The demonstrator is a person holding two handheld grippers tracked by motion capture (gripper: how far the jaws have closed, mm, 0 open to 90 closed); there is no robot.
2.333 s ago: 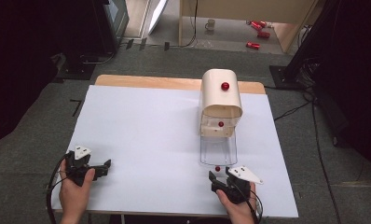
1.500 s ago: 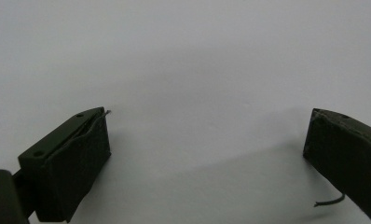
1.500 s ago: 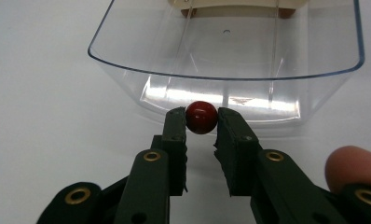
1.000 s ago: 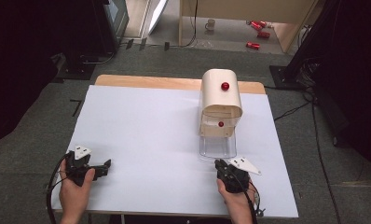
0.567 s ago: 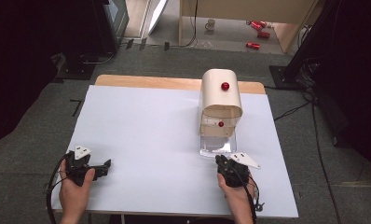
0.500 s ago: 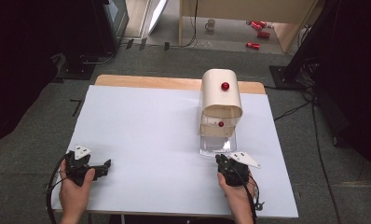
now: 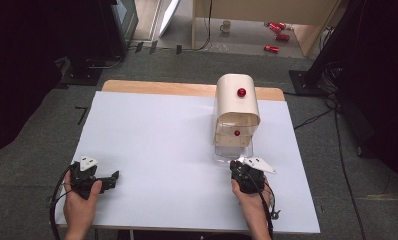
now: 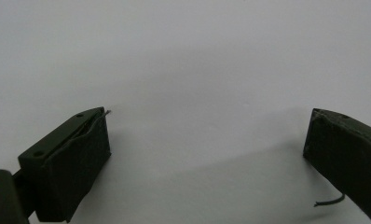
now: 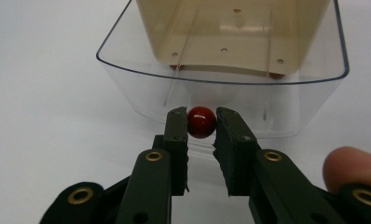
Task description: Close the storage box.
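Observation:
A cream box with a rounded top stands on the white table, with one red knob on its top and another on its front. A clear plastic drawer sticks out of its base toward me. My right gripper is shut on the drawer's small red ball knob. Its jaws have just been opening a little, and both pads still touch the ball. From above, the right gripper sits at the drawer's front. My left gripper rests open on the table at the near left, nothing between its jaws.
A wooden strip runs along the table's far edge. Beyond it on the floor are a mug, red cans and dark stands. A fingertip shows beside the right gripper.
My right gripper closed in on the red ball knob and moved forward toward the box, and the clear drawer now sticks out less. The left gripper stayed put.

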